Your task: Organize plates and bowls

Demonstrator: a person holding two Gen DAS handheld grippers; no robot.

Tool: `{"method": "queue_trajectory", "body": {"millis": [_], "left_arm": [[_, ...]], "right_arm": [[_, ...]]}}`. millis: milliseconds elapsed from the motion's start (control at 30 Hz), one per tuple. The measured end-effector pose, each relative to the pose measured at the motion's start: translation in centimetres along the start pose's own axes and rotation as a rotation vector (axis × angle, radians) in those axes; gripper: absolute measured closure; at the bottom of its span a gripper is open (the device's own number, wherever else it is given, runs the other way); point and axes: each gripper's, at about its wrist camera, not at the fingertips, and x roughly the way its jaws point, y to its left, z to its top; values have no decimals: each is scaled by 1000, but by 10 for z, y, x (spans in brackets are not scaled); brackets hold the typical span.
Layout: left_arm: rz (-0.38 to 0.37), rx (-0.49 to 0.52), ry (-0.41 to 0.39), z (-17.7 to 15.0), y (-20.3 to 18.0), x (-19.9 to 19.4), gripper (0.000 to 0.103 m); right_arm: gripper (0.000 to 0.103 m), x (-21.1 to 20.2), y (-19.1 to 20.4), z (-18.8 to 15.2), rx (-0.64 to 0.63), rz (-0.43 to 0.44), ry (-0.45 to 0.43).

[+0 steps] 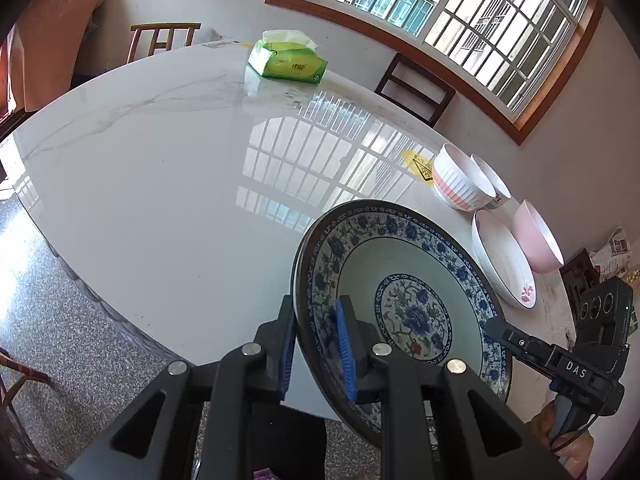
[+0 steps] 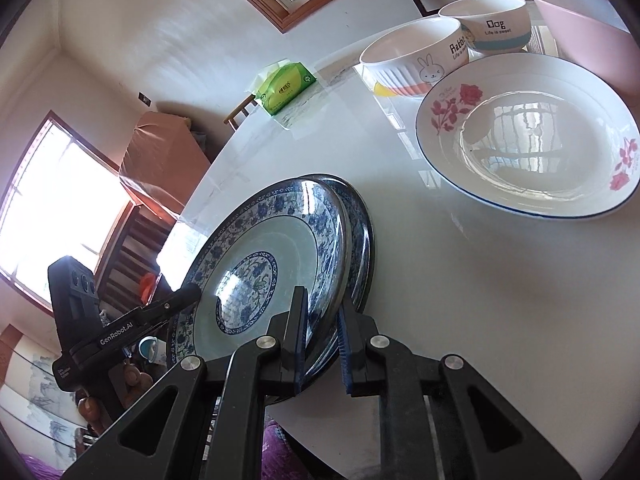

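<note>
A blue-and-white floral plate (image 1: 404, 280) is held by its rim from both sides over the near edge of the white table (image 1: 160, 184). My left gripper (image 1: 316, 310) is shut on its left rim. My right gripper (image 2: 322, 314) is shut on the opposite rim of the plate (image 2: 260, 256) and appears in the left wrist view as a black finger (image 1: 496, 326). A second blue rim (image 2: 362, 236) shows just behind the plate; I cannot tell whether it is another plate or a reflection. My left gripper (image 2: 180, 298) reaches in from the lower left of the right wrist view.
At the right stand a white rose-patterned plate (image 2: 528, 148), a rabbit bowl (image 2: 412, 56), a "Dog" bowl (image 2: 488, 24) and a pink bowl (image 2: 588, 28). A green tissue pack (image 1: 286, 60) lies at the far side. Wooden chairs (image 1: 416, 88) ring the table.
</note>
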Motion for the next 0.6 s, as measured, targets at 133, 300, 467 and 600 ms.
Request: {"method": "queue_trajectory", "body": {"millis": [133,300,467,600], "left_arm": [[8,14,-14,1,-2,0,83],[5,12,-10,1,0,4,83],[7,25,-15,0,-2,5,83],[20,41,-28,-3,-4,5,82]], "right_arm": [[88,4,7,1,-16,-19,0],[88,6,9,1,-32,-38,-9],[87,6,16,1,-67,-73,-24],[86,8,19,2,-85,-87,-33]]}}
